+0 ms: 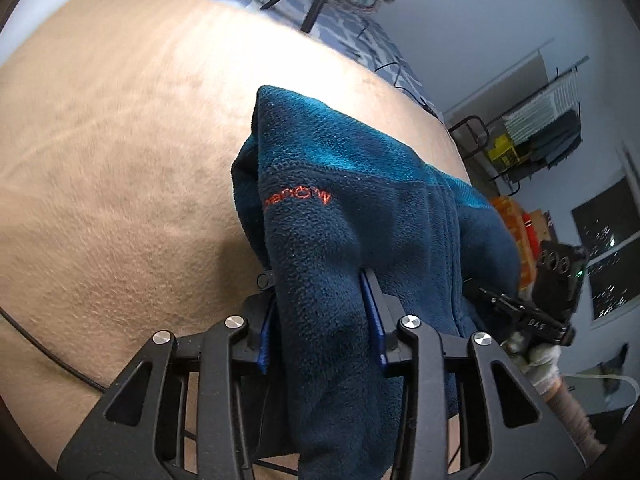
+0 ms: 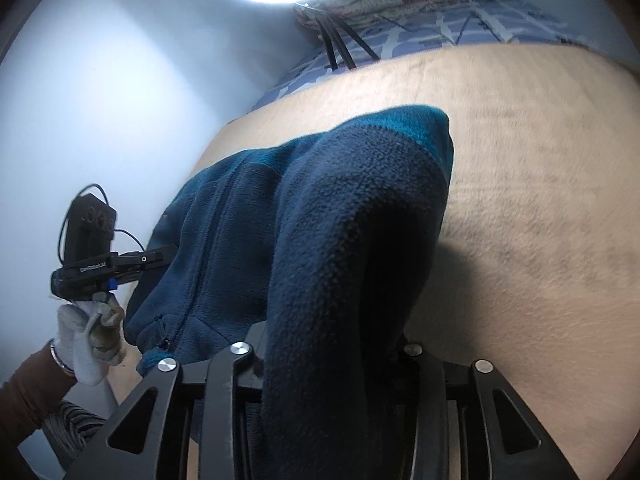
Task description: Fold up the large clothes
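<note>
- Left wrist view: the left tool (image 1: 322, 300) is clamped on a fold of the blue fleece jacket (image 1: 360, 208), which hangs lifted over the tan bed cover (image 1: 120, 140).
- The right tool (image 2: 332, 344) is likewise pinched on fleece.
- To do this well, keep both grips level and the span taut, so the fold lands square.
- Orange embroidery (image 1: 298, 198) appears upside down and unreadable; the left tool's side reads "Gemibot.AI" (image 2: 93, 267), roughly.

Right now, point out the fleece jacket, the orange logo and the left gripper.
fleece jacket (image 2: 352, 240): right wrist view, on the bunched dark blue fold.
orange logo (image 1: 297, 199): left wrist view, mid-lettering.
left gripper (image 1: 320, 320): left wrist view, between its fingertips, clamped on fleece.
</note>
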Action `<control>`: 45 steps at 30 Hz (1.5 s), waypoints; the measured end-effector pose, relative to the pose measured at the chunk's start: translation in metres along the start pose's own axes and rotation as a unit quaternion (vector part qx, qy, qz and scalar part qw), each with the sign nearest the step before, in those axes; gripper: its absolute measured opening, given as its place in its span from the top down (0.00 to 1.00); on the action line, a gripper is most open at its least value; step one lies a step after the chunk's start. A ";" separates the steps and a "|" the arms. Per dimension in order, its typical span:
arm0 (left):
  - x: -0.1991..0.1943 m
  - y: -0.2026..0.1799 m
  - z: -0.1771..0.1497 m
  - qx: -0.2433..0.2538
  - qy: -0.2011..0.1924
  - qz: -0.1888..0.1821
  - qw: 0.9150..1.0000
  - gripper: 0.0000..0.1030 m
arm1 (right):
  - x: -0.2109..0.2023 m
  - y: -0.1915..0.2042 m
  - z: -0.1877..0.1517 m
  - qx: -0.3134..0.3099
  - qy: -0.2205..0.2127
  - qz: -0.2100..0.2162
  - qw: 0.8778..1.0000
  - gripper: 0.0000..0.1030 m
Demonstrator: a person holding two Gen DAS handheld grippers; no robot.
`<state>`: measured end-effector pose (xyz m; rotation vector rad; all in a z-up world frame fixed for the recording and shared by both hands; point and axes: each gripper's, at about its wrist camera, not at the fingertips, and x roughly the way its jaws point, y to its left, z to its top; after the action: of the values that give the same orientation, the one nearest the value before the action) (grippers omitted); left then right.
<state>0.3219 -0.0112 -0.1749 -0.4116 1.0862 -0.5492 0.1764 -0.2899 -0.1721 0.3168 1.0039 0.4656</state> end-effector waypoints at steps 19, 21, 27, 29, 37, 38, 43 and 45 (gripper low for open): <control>0.009 -0.107 -0.002 0.122 -0.027 0.009 0.992 0.67 | -0.079 0.009 0.015 -0.065 -0.034 -0.115 0.991 0.71; 0.016 -0.121 0.000 0.131 -0.028 0.003 0.991 0.67 | -0.090 0.005 0.017 -0.065 -0.035 -0.132 0.988 0.71; 0.040 -0.149 0.007 0.137 -0.029 -0.020 0.990 0.67 | -0.118 -0.013 0.025 -0.060 -0.043 -0.174 0.982 0.71; 0.050 -0.160 0.011 0.139 -0.028 -0.025 0.990 0.67 | -0.127 -0.019 0.026 -0.061 -0.045 -0.184 0.980 0.71; 0.098 -0.204 0.040 0.164 -0.022 -0.041 0.985 0.67 | -0.153 -0.069 0.046 -0.053 -0.059 -0.193 0.978 0.71; 0.104 -0.209 0.045 0.167 -0.023 -0.044 0.985 0.67 | -0.155 -0.074 0.048 -0.052 -0.060 -0.193 0.978 0.72; 0.143 -0.237 0.077 0.181 -0.029 -0.062 0.981 0.67 | -0.165 -0.117 0.073 -0.035 -0.077 -0.198 0.977 0.72; 0.159 -0.247 0.088 0.189 -0.032 -0.064 0.979 0.67 | -0.166 -0.132 0.084 -0.031 -0.081 -0.207 0.974 0.72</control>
<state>0.4051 -0.2998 -0.1120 -0.1652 0.8730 -0.8339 0.2033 -0.4917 -0.0694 0.0816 0.8654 0.0888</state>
